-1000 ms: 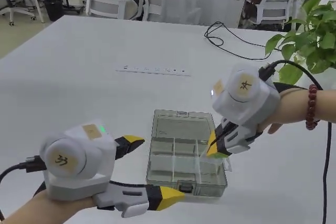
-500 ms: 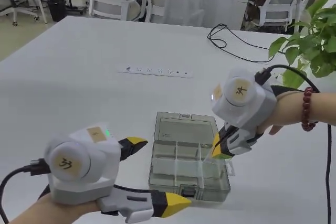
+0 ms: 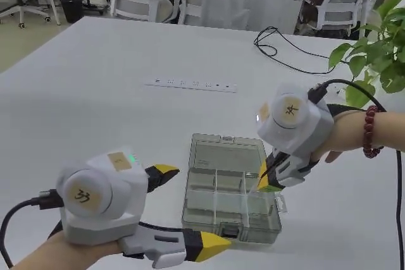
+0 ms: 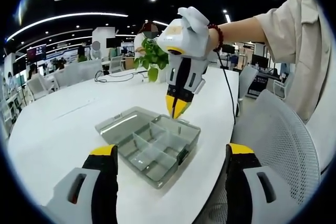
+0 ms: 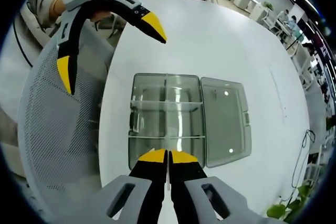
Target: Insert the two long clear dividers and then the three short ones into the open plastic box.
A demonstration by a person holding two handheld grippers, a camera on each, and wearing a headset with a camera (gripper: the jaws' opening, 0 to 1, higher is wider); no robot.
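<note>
Pinching a thin clear divider (image 5: 168,182) edge-on, my right gripper (image 3: 262,186) has its jaws pressed together over the right end of the open plastic box (image 3: 253,229). The box sits on the white table (image 3: 95,93), its lid (image 3: 226,155) laid flat on the far side and fitted dividers (image 5: 167,114) standing inside. My left gripper (image 3: 193,207) is spread wide near the box's left front corner and holds nothing.
</note>
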